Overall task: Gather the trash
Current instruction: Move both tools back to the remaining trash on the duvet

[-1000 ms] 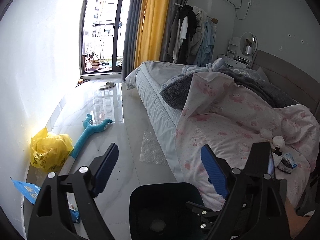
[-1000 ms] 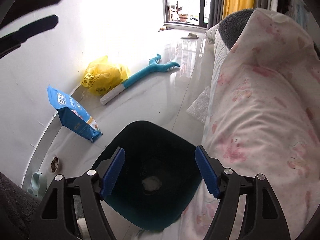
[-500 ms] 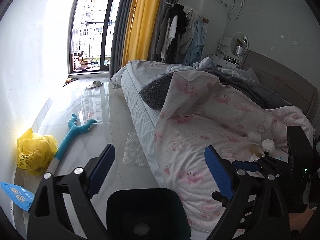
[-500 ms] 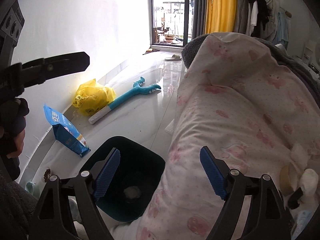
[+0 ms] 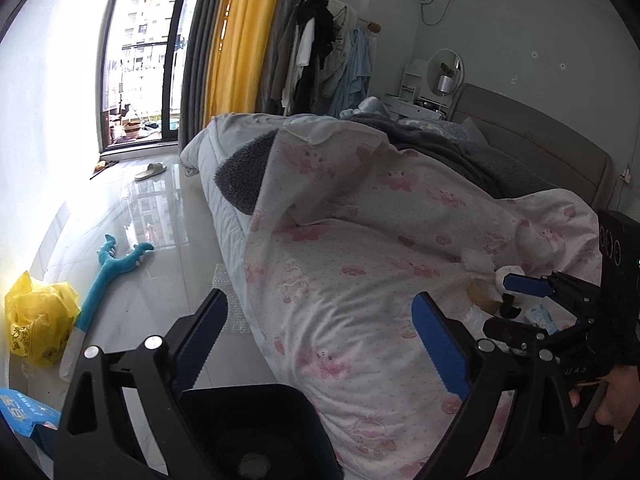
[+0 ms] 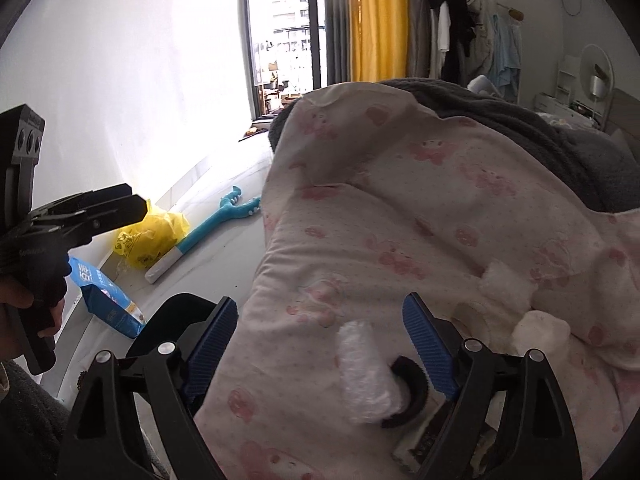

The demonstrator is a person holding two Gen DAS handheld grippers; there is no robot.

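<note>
The right gripper [image 6: 320, 344] hangs over the pink quilt [image 6: 400, 220], its jaws opening wide and holding nothing; a crumpled plastic wrap [image 6: 362, 372] lies just under it. The left gripper [image 5: 320, 344], also opening and empty, is above the dark bin [image 5: 248, 432].

Glossy tiled floor [image 5: 160, 280], soft printed cloth quilt [image 6: 400, 240], crinkly yellow plastic bag [image 5: 36, 320], a rolled piece of bubble wrap [image 6: 364, 376], fuzzy grey blanket [image 5: 244, 176].

Daylight floods through a tall balcony window [image 5: 140, 68] onto a glossy pale floor [image 5: 132, 216]. A yellow curtain [image 5: 236, 40] hangs beside it; a bed [image 5: 224, 208] fills the right side under grey walls [image 5: 520, 40].
</note>
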